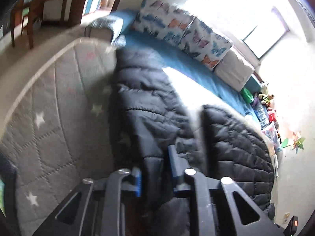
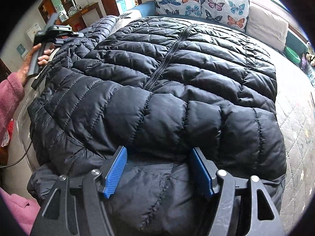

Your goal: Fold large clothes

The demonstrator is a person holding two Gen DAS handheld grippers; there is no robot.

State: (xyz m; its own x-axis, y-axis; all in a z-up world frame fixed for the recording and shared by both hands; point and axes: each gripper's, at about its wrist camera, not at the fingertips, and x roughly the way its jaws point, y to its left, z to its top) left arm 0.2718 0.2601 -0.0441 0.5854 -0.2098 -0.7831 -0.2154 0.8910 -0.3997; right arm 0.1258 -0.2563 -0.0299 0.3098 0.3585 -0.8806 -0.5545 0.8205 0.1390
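My left gripper (image 1: 155, 169) is clamped on a fold of the jacket (image 2: 177, 90), apparently its sleeve side, lifted off the bed (image 2: 295, 122) near its left edge, I judge to carry it across for a fold. My right gripper (image 2: 159, 169) has fingers apart, straddling the near hem without pinching, probably to steady it. The jacket is black, puffy, quilted, zipped, spread flat across the bed, pillows (image 2: 198, 0) beyond

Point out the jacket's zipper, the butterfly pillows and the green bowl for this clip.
zipper (image 2: 169, 55), right wrist view, middle of the teeth line down the jacket (image 2: 196, 98).
butterfly pillows (image 2: 224, 5), right wrist view, face of the right-hand pillow.
green bowl (image 2: 293, 54), right wrist view, its rim.
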